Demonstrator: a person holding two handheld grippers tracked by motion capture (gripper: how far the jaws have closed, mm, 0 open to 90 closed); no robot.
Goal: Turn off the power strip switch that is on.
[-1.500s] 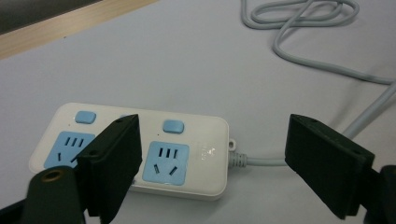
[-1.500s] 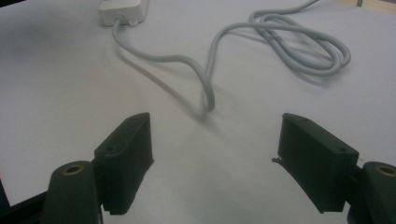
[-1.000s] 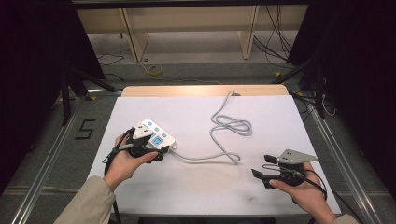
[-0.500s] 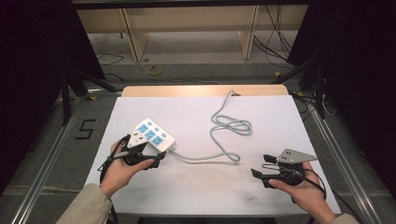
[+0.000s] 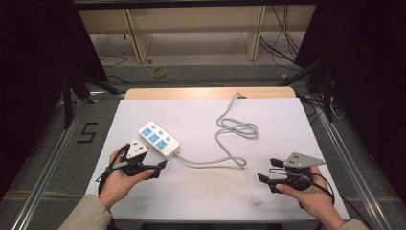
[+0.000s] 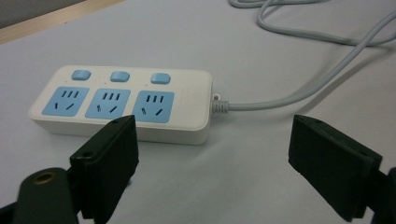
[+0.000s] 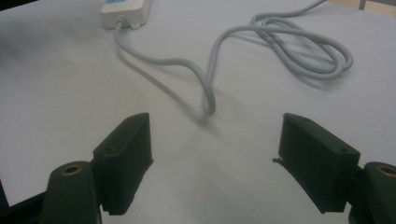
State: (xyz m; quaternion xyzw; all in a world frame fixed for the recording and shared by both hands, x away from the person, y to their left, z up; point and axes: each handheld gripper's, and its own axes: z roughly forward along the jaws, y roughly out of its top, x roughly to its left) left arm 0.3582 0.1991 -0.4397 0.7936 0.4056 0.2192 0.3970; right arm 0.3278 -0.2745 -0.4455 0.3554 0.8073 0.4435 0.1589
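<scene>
Power strip (image 6: pixel 123 105) just beyond left gripper (image 6: pixel 212 163) fingers (image 6: pixel 109 161), spread wide, empty, right gripper (image 7: pixel 217 163) likewise, seemingly well apart.

Strip (image 5: pixel 159 139) on table (image 5: pixel 297 124), left of centre. Cord (image 5: pixel 230 136) runs right from strip, coils mid-table, exits over far edge. Left gripper (image 5: pixel 143 165) just before strip, apart. Right gripper (image 5: pixel 265 170) near right, well apart from strip.
</scene>
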